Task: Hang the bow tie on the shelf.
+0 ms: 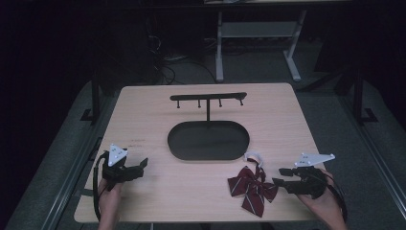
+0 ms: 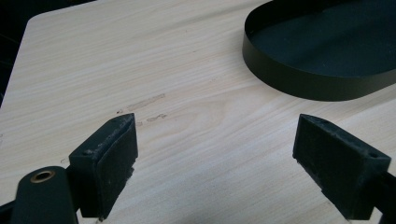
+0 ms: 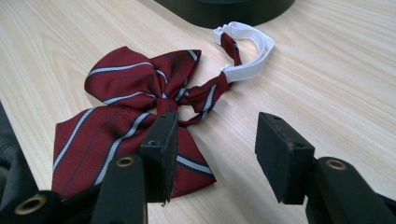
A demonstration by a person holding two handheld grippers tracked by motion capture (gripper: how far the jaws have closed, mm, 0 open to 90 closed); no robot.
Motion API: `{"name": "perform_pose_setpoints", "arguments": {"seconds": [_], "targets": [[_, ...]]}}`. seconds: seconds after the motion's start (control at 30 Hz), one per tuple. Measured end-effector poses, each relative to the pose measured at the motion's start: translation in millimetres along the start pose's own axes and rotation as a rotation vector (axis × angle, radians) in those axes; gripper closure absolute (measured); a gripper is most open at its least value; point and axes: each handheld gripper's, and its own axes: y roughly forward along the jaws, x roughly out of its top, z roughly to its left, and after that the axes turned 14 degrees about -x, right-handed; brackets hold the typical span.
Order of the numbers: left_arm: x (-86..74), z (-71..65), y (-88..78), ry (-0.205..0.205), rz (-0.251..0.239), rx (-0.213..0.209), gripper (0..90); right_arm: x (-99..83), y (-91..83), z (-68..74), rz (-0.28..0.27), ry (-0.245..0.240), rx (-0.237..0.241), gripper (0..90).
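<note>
Dim lab – bare worktable (image 1: 158, 103), floor cables (image 1: 165, 67)

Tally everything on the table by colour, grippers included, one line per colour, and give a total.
Black: 3 – stand with oval tray, left gripper, right gripper
Dark red with stripes: 1 – bow tie, with its white strap
Total: 4

Left gripper (image 1: 140, 166) and right gripper (image 1: 281, 176), both jaws wide apart
</note>
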Motion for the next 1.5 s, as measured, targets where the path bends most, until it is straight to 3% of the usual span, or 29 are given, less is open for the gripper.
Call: {"name": "perform_pose_setpoints", "arguments": {"seconds": [0.37, 0.6, 1.03, 1.2, 1.5], "targets": [[-0.6, 1.4, -1.3, -0.008, 0.0, 0.0, 13.5, 2.0, -1.9, 0.3, -0.012, 0.006, 0.0, 48.4], [-1.8, 3.6, -4.2, -0.016, -0.009, 0.005, 13.5, 14.6, -0.5, 4.4, -0.006, 0.005, -0.015, 48.2], [-0.7, 1.6, -3.7, -0.012, -0.015, 0.002, 13.6, 58.7, 22.4, 13.6, 0.061, -0.073, -0.03, 49.1], [-0.9, 2.4, -4.2, -0.014, -0.016, 0.002, 13.5, 67.2, 35.1, 12.4, 0.104, -0.069, -0.052, 50.3], [-1.0, 3.0, -4.3, -0.018, -0.02, 0.004, 13.6, 80.2, 61.9, -2.1, 0.167, -0.029, -0.088, 54.1]]}}
